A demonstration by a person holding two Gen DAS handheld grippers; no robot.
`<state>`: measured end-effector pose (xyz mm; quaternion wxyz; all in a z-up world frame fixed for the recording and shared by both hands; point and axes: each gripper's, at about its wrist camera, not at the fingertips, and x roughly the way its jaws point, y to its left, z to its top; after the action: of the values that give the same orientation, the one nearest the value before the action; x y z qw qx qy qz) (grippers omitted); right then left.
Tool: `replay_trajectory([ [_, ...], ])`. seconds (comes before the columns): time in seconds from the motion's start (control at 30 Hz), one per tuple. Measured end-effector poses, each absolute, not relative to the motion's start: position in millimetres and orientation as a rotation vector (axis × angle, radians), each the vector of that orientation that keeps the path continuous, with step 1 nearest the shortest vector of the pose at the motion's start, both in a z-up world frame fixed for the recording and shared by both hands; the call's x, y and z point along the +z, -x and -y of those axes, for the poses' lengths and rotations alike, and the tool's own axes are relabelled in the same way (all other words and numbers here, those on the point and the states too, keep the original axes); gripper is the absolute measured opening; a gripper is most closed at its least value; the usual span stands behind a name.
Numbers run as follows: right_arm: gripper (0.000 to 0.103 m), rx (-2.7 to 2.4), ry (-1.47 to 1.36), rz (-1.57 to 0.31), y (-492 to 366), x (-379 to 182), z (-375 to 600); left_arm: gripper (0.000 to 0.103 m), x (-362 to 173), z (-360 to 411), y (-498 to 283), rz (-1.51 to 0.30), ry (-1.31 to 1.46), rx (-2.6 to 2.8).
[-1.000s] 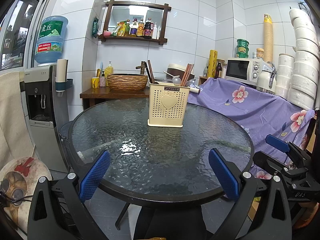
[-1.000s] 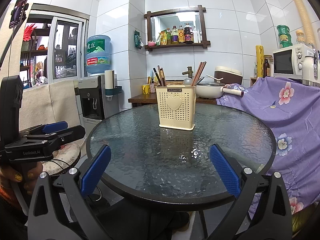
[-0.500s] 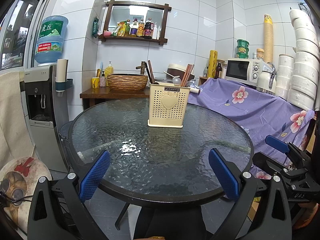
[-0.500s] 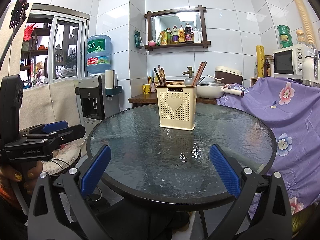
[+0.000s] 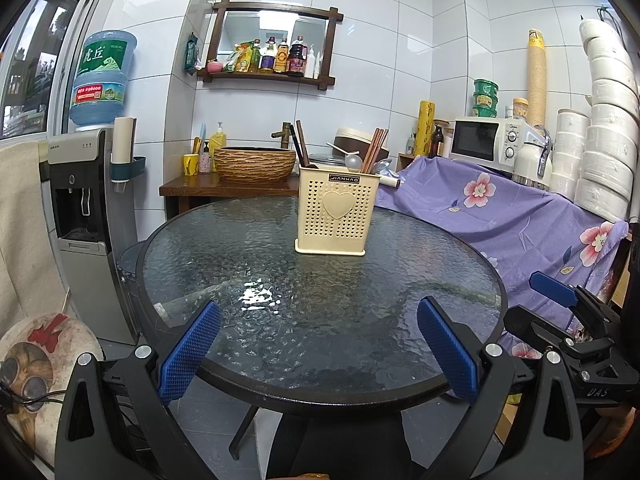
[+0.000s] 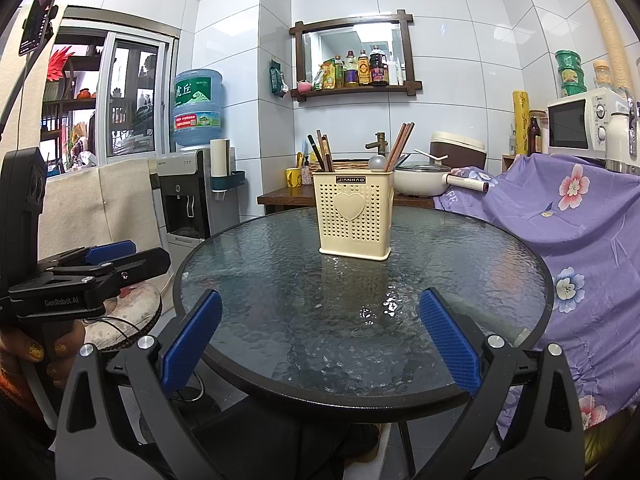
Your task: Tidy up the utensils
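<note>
While both grippers hang at the near rim of the round glass surface, the cream perforated utensil holder stands upright toward twelve o'clock, well apart from them. Dark chopsticks rise at its eleven o'clock corner, reddish chopsticks and a spoon at one o'clock. Every utensil in view already stands in the holder, which fits either a finished sort or one awaiting a reshuffle. The left gripper and right gripper hold their jaws wide, gripping nothing. Any reach would do best from above, pinching one shaft near its top so the light holder stays put. Against the frame a second earlier, nothing visible has shifted.
</note>
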<state>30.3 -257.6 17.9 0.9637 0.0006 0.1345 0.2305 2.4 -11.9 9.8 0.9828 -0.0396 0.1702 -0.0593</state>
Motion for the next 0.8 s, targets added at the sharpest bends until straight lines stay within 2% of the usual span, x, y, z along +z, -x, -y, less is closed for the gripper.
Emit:
replay_trajectory([
  [0.8, 0.097, 0.473, 0.003, -0.276, -29.4, 14.1, 255.5, 0.097, 8.8, 10.7, -0.7, -0.343, 0.101, -0.12],
])
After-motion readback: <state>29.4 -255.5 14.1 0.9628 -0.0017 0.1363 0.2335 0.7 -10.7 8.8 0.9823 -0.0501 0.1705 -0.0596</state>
